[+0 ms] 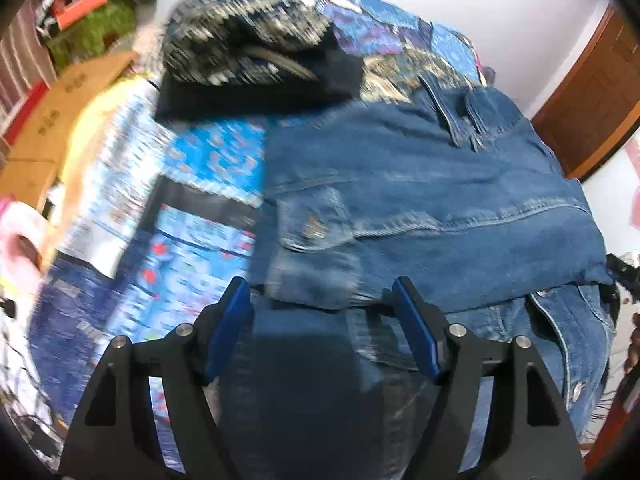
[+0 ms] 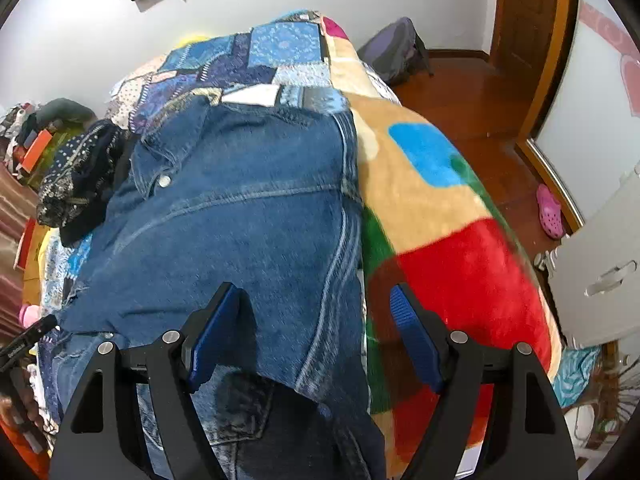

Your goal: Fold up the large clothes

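A blue denim jacket [image 1: 420, 208] lies spread on the bed, collar toward the far end, with a folded-in layer on top. It also shows in the right wrist view [image 2: 240, 220]. My left gripper [image 1: 320, 292] is open, its jaws wide apart just above the jacket's near left edge, holding nothing. My right gripper [image 2: 314, 300] is open over the jacket's near right edge, holding nothing. A lower part of the jacket hangs over the bed's near edge under both grippers.
The bed carries a blue patchwork cover [image 1: 208, 160] and a bright red, tan and green blanket [image 2: 440, 240]. A dark patterned garment [image 1: 248, 44] lies at the far left. Cardboard boxes [image 1: 60, 112] stand left of the bed. Wooden floor, a pink shoe [image 2: 550, 210] and white drawers [image 2: 600, 272] are on the right.
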Tool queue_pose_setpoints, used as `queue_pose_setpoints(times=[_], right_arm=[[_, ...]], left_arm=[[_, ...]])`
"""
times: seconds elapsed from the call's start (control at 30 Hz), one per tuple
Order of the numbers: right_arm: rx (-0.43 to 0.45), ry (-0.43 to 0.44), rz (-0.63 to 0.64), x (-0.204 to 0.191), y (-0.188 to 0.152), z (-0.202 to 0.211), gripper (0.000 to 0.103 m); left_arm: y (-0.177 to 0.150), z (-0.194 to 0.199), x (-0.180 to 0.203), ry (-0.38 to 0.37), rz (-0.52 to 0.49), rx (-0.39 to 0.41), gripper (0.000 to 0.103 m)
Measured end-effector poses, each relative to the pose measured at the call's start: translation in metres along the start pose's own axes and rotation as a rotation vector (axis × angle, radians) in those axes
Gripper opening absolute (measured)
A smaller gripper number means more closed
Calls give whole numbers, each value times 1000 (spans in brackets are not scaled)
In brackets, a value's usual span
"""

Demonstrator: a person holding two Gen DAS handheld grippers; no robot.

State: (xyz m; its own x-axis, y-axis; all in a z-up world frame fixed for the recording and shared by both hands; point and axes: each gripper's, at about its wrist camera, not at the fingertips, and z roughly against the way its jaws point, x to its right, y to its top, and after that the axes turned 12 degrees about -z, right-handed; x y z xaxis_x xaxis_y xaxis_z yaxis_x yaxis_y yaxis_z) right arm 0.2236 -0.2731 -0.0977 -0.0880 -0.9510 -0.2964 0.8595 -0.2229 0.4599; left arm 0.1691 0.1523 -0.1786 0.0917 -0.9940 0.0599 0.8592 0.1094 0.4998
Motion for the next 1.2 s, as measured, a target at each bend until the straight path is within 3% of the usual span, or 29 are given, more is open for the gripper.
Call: queue_pose_setpoints(times=[0.2, 0.37, 0.5, 0.63, 0.8, 0.9, 1.07, 1.13, 1.2], right_arm=[[42, 52, -22, -5, 23, 9, 75], [82, 76, -35, -5, 45, 14, 75], [84, 65, -57, -1, 63, 4, 75], [20, 71, -91, 8, 77, -20, 75], [-127, 116, -181, 25, 89, -65, 75], [-186, 140, -214, 30, 92, -83, 75], [-204, 161, -220, 24, 95, -97, 74], [-214, 181, -240, 24, 98, -102, 70], [-215, 189, -242, 18, 99, -106, 57]], left_arm=[[30, 28, -31, 96, 1, 79, 73], [72, 31, -51, 107, 2, 140, 79], [95, 7, -66, 120, -16, 106, 80], [102, -42, -82, 35, 36, 1, 80], [95, -103, -97, -101, 132, -111, 80], [87, -134, -107, -218, 215, -163, 80], [86, -167, -110, -356, 286, -179, 80], [89, -178, -112, -437, 317, -163, 80], [93, -189, -112, -513, 369, -153, 80]])
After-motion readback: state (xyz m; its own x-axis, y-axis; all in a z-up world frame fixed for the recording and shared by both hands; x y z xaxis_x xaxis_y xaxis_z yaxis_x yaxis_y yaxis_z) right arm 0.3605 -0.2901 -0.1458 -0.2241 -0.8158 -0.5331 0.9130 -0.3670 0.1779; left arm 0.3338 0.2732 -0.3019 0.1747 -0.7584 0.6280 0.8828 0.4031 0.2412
